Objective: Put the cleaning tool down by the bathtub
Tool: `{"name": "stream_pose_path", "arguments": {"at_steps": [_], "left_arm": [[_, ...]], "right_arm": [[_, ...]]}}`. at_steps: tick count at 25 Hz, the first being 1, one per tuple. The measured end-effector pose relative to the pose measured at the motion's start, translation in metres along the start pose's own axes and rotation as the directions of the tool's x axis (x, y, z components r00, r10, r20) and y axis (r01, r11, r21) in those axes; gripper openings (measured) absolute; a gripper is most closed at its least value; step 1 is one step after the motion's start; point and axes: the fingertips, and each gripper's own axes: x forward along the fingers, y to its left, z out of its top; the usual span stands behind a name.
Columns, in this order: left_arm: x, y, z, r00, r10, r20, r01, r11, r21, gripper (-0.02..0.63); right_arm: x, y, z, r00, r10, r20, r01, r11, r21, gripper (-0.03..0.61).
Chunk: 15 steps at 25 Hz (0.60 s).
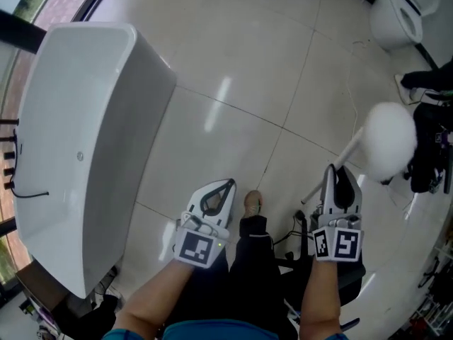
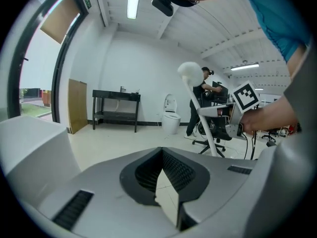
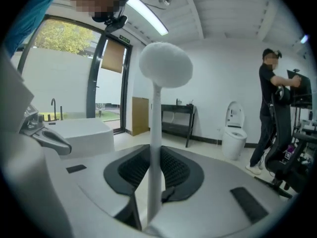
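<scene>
My right gripper (image 1: 341, 170) was clenched on the thin white handle of the cleaning tool (image 1: 388, 139), and in the right gripper view (image 3: 154, 150) the handle ran straight up between the two dark ribbed pads to the fluffy white head (image 3: 165, 64) near the top centre of the frame. In the head view that head sat at the right edge, halfway down, with the handle slanting down-left through the jaws. My left gripper (image 1: 228, 184) held nothing: its own view (image 2: 161, 152) showed the jaw tips closed together, with only floor visible through the wedge behind them (the tool's head (image 2: 190, 73) showed up there too, right of centre). The bathtub (image 1: 78, 140) filled the left side of the head view, well apart from the tool, with pale tiled floor (image 1: 269, 69) between them. A toilet (image 1: 400, 16) stood at the upper right, and another person (image 3: 270, 113) stood at the right of the right gripper view
</scene>
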Motion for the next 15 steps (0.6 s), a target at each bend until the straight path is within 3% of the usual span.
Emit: {"name": "stream_pose_path", "arguments": {"at_steps": [2, 6, 11, 15], "left_arm": [[-0.018, 0.011, -0.009, 0.999, 0.047, -0.015, -0.047, 0.999, -0.002, -0.003], [-0.053, 0.025, -0.017, 0.985, 0.169, -0.033, -0.169, 0.986, -0.001, -0.003], [-0.105, 0.049, 0.008, 0.916, 0.398, 0.055, -0.39, 0.913, -0.123, -0.003], [-0.156, 0.064, 0.021, 0.877, 0.473, 0.089, -0.46, 0.878, -0.136, -0.003]], "right_arm": [[0.0, 0.017, 0.024, 0.997, 0.02, 0.08, -0.021, 1.0, 0.003, 0.089], [0.008, 0.055, 0.037, 0.981, 0.134, 0.143, -0.152, 0.981, 0.124, 0.089], [0.008, 0.102, 0.048, 0.956, 0.254, 0.149, -0.286, 0.922, 0.26, 0.089], [-0.001, 0.15, 0.072, 0.932, 0.317, 0.176, -0.36, 0.866, 0.348, 0.089]]}}
